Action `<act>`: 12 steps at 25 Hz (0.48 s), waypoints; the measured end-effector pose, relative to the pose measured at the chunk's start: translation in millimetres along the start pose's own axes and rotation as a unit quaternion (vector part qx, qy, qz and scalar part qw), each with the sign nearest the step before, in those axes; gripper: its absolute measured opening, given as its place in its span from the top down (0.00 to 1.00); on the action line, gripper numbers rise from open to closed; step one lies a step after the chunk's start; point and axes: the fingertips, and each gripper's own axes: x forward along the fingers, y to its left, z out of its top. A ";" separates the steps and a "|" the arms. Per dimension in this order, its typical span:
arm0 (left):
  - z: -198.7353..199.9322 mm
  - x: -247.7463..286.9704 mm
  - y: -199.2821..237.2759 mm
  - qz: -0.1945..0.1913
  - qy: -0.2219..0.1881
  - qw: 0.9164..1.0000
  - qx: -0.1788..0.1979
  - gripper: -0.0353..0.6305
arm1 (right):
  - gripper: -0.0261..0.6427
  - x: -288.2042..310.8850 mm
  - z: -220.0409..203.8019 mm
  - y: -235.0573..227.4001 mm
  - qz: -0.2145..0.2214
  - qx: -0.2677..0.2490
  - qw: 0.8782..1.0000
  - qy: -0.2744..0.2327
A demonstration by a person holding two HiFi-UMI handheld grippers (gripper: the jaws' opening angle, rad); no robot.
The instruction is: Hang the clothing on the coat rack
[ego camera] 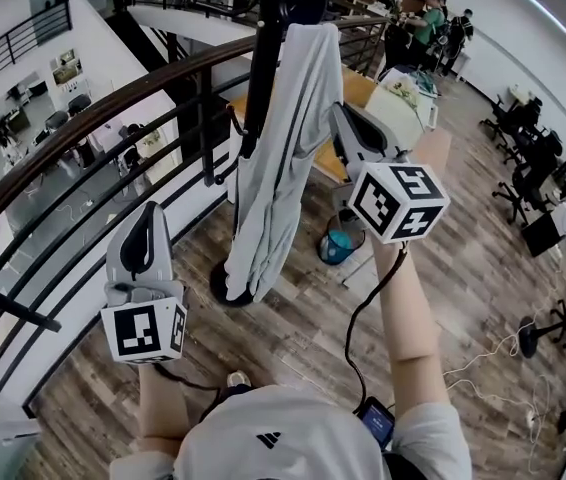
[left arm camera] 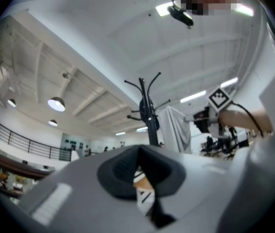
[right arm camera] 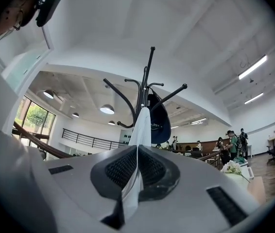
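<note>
Key relation: the garment (ego camera: 288, 138) hung at 12 o'clock from the person, draped along the coat rack (ego camera: 261, 68). The right gripper (ego camera: 341, 118) touched its upper part from the 3 o'clock side.

Right gripper view: jaws were closed on a fold of the pale grey garment (right arm camera: 141, 125). The cloth ran straight up out of the right gripper (right arm camera: 136, 152) toward 12 o'clock. The coat rack (right arm camera: 145, 81) and its hooks stood right behind that fold, also at 12 o'clock. A dark item (right arm camera: 159, 120) hung on the rack at about 1 o'clock.

The left gripper (ego camera: 146, 218) sat low at 8 o'clock from the garment, well apart, so the right arm was clearly nearer.

Left gripper view: the pads of the left gripper (left arm camera: 138, 152) met with no cloth between them. The slit below them showed only a tan and striped scrap I couldn't identify. The garment (left arm camera: 176, 130) and coat rack (left arm camera: 149, 115) lay ahead at 12 to 1 o'clock.

Garment long axis in the head view: roughly 1 to 7 o'clock, top end at the hooks and bottom end down by the rack's base. I couldn't tell whether the top was actually caught on a hook.

Judgement: the next move likely turns on carrying the pinched fold up to a hook at 12 o'clock.
</note>
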 end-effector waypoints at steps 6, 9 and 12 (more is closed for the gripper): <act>5.5 -7.3 -11.7 0.007 -0.002 1.000 0.000 0.94 | 0.91 -21.2 -8.4 10.4 0.018 -0.001 1.000 0.002; 8.4 -11.4 -20.1 0.009 -0.001 1.000 0.002 0.94 | 0.94 -32.1 -15.6 11.7 0.024 0.000 1.000 0.008; 13.1 -15.6 -30.6 0.010 -0.002 1.000 0.002 0.94 | 0.96 -45.7 -20.2 8.9 0.025 -0.002 1.000 0.011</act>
